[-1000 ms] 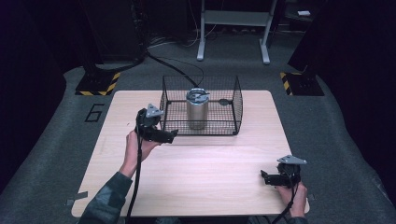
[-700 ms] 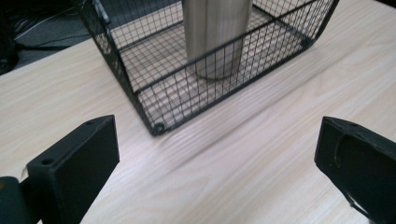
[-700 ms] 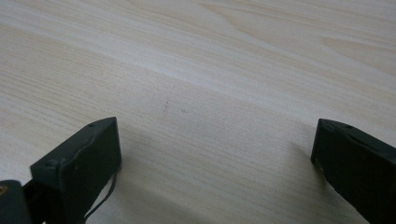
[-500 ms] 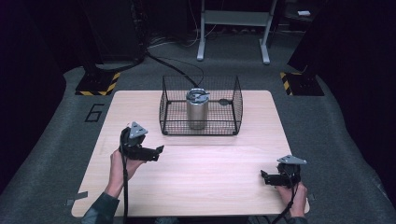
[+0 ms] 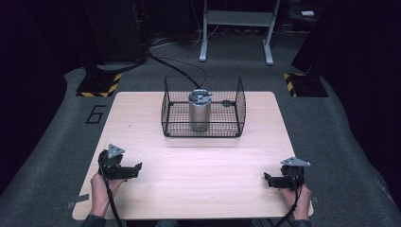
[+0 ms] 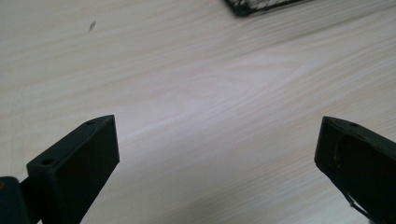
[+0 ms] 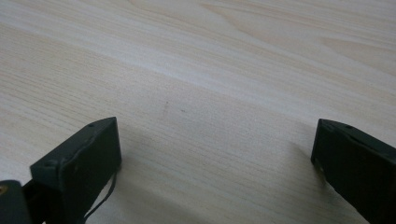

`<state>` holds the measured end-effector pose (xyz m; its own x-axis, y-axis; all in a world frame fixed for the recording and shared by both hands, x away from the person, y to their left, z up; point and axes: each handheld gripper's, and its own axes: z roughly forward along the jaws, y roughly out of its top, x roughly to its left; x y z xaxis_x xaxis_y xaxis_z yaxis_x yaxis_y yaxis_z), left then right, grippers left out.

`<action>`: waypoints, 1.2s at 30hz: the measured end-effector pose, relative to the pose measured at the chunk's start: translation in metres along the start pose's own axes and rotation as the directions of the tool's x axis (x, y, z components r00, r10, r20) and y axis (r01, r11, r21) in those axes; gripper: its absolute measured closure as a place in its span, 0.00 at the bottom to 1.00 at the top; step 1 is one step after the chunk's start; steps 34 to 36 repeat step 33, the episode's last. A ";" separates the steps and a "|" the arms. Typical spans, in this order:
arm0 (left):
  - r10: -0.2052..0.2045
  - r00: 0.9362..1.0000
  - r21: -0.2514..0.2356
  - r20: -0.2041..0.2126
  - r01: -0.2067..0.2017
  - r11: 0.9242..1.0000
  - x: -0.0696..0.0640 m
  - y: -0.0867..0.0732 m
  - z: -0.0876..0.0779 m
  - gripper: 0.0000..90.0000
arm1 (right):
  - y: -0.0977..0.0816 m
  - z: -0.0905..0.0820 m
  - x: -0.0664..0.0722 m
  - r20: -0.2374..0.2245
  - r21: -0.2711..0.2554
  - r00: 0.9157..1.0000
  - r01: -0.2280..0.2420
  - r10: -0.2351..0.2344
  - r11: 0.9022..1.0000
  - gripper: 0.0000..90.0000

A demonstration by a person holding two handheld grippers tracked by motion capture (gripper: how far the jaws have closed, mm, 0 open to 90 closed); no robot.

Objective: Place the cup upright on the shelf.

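Idle stance: left gripper (image 5: 135,169) and right gripper (image 5: 269,180) both spread, empty, on light wooden table (image 5: 198,189); steel canister (image 5: 199,110) sits in black wire basket (image 5: 236,101); next reach probably basket.

Table (image 5: 198,165) brightly lit, surroundings dark; gripper views slightly soft.

Your left gripper (image 6: 217,149) looks along its two black jaws, which rise from the bottom corners and stand wide apart with nothing between them. Beyond them lies the pale wooden table (image 6: 201,88), its grain running across the view in light bands. A small dark mark (image 6: 92,25) sits on the wood near the upper left. At the top edge, right of centre, you see a corner of a dark wire basket (image 6: 261,5) resting on the table, well apart from the jaws.
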<state>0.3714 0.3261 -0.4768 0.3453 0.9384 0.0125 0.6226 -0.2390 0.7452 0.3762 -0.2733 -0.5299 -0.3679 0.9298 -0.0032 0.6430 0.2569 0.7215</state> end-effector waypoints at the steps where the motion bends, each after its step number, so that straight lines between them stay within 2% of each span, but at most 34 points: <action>1: -0.015 1.000 0.007 -0.011 0.015 1.000 0.004 -0.005 0.002 0.00 | 0.000 0.000 0.000 0.000 0.000 1.000 0.000 0.000 1.000 0.01; 3: -0.038 0.999 0.024 -0.018 0.039 0.999 0.012 -0.015 0.006 0.00 | 0.000 0.000 0.000 0.000 0.001 1.000 -0.001 0.001 1.000 0.01; 7: -0.054 0.997 0.066 -0.055 0.058 0.996 0.023 -0.034 0.016 0.00 | 0.000 0.000 0.000 0.000 0.000 1.000 -0.001 0.001 1.000 0.01; 9: -0.068 0.996 0.077 -0.049 0.072 0.994 0.026 -0.040 0.021 0.00 | 0.000 0.000 0.000 0.000 0.000 1.000 -0.001 0.001 1.000 0.01; 12: -0.066 0.996 0.084 -0.063 0.071 0.994 0.030 -0.046 0.024 0.00 | 0.000 0.000 0.000 0.000 0.001 1.000 -0.001 0.001 1.000 0.01; 14: -0.077 0.995 0.057 -0.069 0.081 0.995 0.032 -0.049 0.025 0.00 | 0.000 0.000 0.000 -0.001 0.001 1.000 -0.001 0.001 1.000 0.01; 18: -0.086 0.994 0.020 -0.070 0.088 0.996 0.034 -0.053 0.026 0.00 | 0.000 0.000 0.000 -0.001 0.001 1.000 -0.001 0.001 1.000 0.01; 24: -0.065 0.997 0.028 -0.047 0.066 0.997 0.040 -0.052 0.027 0.00 | 0.001 0.001 0.000 -0.003 0.002 1.000 0.006 -0.006 1.000 0.00; 28: -0.077 0.995 0.018 -0.064 0.078 0.997 0.041 -0.049 0.030 0.00 | 0.001 0.001 0.002 0.007 0.004 1.000 -0.020 0.020 1.000 0.00; 36: -0.081 0.994 0.018 -0.067 0.082 0.996 0.041 -0.049 0.030 0.00 | 0.001 0.001 0.001 0.008 0.000 1.000 -0.014 0.014 1.000 0.00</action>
